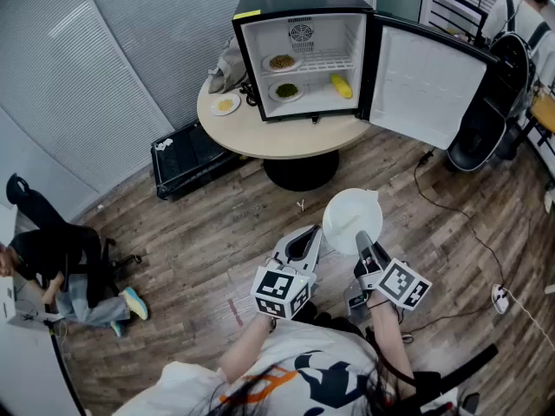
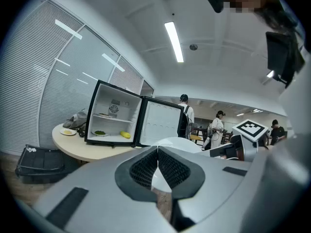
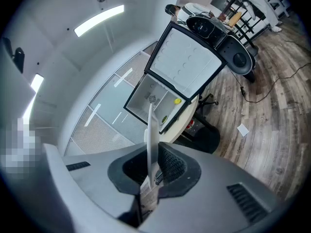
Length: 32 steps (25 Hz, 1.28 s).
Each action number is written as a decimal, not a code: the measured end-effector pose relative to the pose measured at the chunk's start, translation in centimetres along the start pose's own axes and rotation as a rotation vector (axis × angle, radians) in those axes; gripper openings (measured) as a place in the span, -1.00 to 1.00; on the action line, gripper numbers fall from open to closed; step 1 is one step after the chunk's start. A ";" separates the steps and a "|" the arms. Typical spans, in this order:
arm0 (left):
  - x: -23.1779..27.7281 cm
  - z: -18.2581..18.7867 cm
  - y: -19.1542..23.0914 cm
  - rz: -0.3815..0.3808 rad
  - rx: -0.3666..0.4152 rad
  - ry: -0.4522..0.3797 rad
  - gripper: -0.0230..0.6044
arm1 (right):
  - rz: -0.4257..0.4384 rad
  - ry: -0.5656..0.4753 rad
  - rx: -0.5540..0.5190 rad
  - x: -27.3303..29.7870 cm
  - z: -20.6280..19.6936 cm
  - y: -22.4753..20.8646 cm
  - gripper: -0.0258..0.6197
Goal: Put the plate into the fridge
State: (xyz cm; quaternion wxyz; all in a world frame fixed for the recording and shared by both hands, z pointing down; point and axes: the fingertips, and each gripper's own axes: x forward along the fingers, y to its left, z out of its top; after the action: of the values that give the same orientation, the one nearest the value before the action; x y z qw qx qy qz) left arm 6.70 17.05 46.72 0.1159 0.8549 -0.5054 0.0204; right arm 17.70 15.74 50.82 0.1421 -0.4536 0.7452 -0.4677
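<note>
You are gripping the white plate [image 1: 351, 217] with the right gripper [image 1: 364, 243]. Its fingers [image 3: 172, 165] are clamping the plate's near rim, and in the right gripper view the plate is showing edge-on, standing upright between them. In the head view the plate is hanging over the wooden floor [image 1: 217, 232], near you and well apart from the fridge [image 1: 299, 0].

You are holding the left gripper [image 1: 305, 237] just beside the plate, on its left. Its fingers [image 2: 143, 170] are pressing together with nothing between them. Both grippers are pointing roughly level toward the far side.

The fridge is sitting on the round tabletop [image 1: 260, 130] at the far side, with its door [image 1: 429, 81] standing open to the right.
- A dish of brown food [image 1: 282, 61] is resting on the upper wire shelf [image 1: 334, 61].
- A dish of green food [image 1: 287, 90] is lying on the fridge bottom below it.
- A yellow item [image 1: 342, 85] is lying to the right of the green dish.

A small dish of yellow food [image 1: 225, 104] is sitting on the tabletop just left of the fridge, beside a grey bundle [image 1: 230, 63]. A black case [image 1: 186, 152] is lying on the floor left of the tabletop's base, and a person [image 1: 61, 263] is sitting on the floor at the left edge
</note>
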 end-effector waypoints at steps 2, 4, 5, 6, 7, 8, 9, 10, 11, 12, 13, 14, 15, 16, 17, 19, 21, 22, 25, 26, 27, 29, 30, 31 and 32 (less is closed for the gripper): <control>0.2 0.0 0.0 0.003 0.000 0.002 -0.89 | 0.000 0.002 -0.003 0.1 0.2 0.0 -0.83; 0.4 -0.1 0.1 0.006 -0.001 0.007 -0.89 | 0.002 0.004 -0.004 0.2 0.4 0.0 -0.83; 0.5 -0.1 0.1 0.007 -0.001 0.010 -0.89 | 0.004 0.004 -0.003 0.2 0.4 0.0 -0.83; 0.6 -0.2 0.1 0.007 -0.001 0.013 -0.88 | 0.007 0.005 0.001 0.2 0.4 0.0 -0.83; 0.6 -0.2 0.0 0.007 -0.001 0.015 -0.89 | 0.011 0.005 0.006 0.2 0.5 0.0 -0.83; 0.7 -0.2 0.0 0.007 -0.001 0.017 -0.89 | 0.015 0.005 0.012 0.2 0.5 0.0 -0.83; 0.8 -0.3 0.0 0.007 -0.001 0.018 -0.89 | 0.019 0.005 0.017 0.3 0.6 0.0 -0.83; 0.9 -0.3 0.0 0.007 -0.001 0.019 -0.89 | 0.021 0.006 0.018 0.3 0.6 -0.1 -0.83; 0.9 -0.4 -0.1 0.007 0.001 0.021 -0.89 | 0.020 0.007 0.016 0.2 0.6 -0.2 -0.83; 0.9 -0.4 -0.2 0.007 0.004 0.024 -0.89 | 0.019 0.009 0.013 0.2 0.6 -0.3 -0.83; 0.9 -0.5 -0.3 0.008 0.006 0.028 -0.89 | 0.016 0.012 0.012 0.2 0.7 -0.4 -0.83; 1.0 -0.5 -0.3 0.009 0.009 0.030 -0.89 | 0.014 0.014 0.013 0.2 0.7 -0.5 -0.83; 1.1 -0.5 -0.3 0.011 0.010 0.031 -0.88 | 0.012 0.016 0.014 0.2 0.7 -0.6 -0.83; 1.2 -0.4 -0.2 0.013 0.011 0.031 -0.89 | 0.013 0.017 0.014 0.3 0.8 -0.6 -0.83; 1.3 -0.4 -0.1 0.015 0.011 0.032 -0.89 | 0.013 0.019 0.014 0.5 0.9 -0.7 -0.83; 1.5 -0.4 0.2 0.020 0.012 0.033 -0.89 | 0.009 0.023 0.014 0.8 0.9 -0.9 -0.83; 1.7 -0.4 0.3 0.021 0.013 0.038 -0.89 | 0.010 0.025 0.008 1.1 1.0 -1.0 -0.83; 1.9 -0.4 0.3 0.020 0.013 0.040 -0.89 | 0.010 0.027 0.005 1.2 1.1 -1.1 -0.83; 2.3 -0.3 0.4 0.018 0.016 0.046 -0.89 | 0.004 0.038 0.005 1.7 1.2 -1.2 -0.83; 2.5 -0.3 0.5 0.018 0.017 0.049 -0.89 | 0.005 0.040 0.007 1.9 1.2 -1.3 -0.83; 2.7 -0.3 0.6 0.018 0.017 0.050 -0.89 | 0.006 0.040 0.008 2.1 1.3 -1.3 -0.83; 3.3 -0.3 1.1 0.019 0.016 0.051 -0.89 | 0.003 0.038 0.009 2.7 1.7 -1.4 -0.83; 3.6 -0.3 1.5 0.019 0.015 0.052 -0.89 | 0.001 0.036 0.010 3.2 1.9 -1.5 -0.83; 4.0 -0.2 2.0 0.019 0.014 0.052 -0.89 | -0.001 0.034 0.010 3.8 2.0 -1.6 -0.83; 4.4 -0.2 2.6 0.018 0.013 0.052 -0.88 | -0.003 0.033 0.011 4.5 2.2 -1.7 -0.83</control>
State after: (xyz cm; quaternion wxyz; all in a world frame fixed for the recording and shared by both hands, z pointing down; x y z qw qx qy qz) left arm 6.60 12.10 48.06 0.1234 0.8503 -0.5095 0.0469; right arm 17.56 10.63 51.99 0.1316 -0.4462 0.7442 -0.4793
